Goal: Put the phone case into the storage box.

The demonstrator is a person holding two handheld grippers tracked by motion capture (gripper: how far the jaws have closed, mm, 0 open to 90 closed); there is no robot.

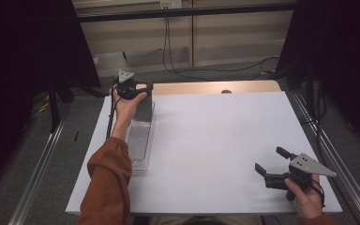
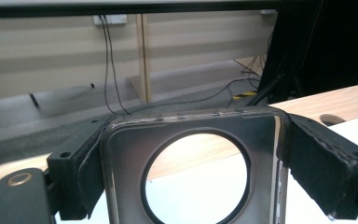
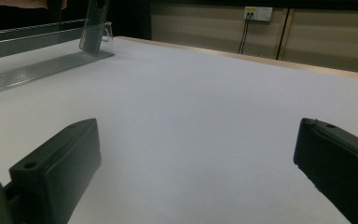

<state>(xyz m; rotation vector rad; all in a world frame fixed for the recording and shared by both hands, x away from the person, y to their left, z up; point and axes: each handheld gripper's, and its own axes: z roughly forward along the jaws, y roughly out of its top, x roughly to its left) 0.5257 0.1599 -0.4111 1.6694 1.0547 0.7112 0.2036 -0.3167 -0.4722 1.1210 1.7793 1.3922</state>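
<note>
A shiny metal plate (image 2: 126,177) with a large round hole stands upright at the far end of a long clear ribbed tray (image 1: 139,140) on the table's left side. My left gripper (image 1: 133,89) is shut on the plate's top edge, and its black pads (image 2: 81,172) press both sides in the left gripper view. In the high view the plate (image 1: 144,110) hangs grey below that gripper. My right gripper (image 1: 269,159) rests open near the front right corner, nothing between its fingers (image 3: 58,168). The right gripper view shows the tray (image 3: 42,67) and the plate (image 3: 95,25) far off at upper left.
A white sheet (image 1: 215,140) covers the table, with a bare wooden strip (image 1: 206,87) and a cable hole (image 1: 226,91) at the far edge. Metal rails (image 1: 328,154) run along both sides. Cables (image 1: 225,70) lie on the floor beyond the table.
</note>
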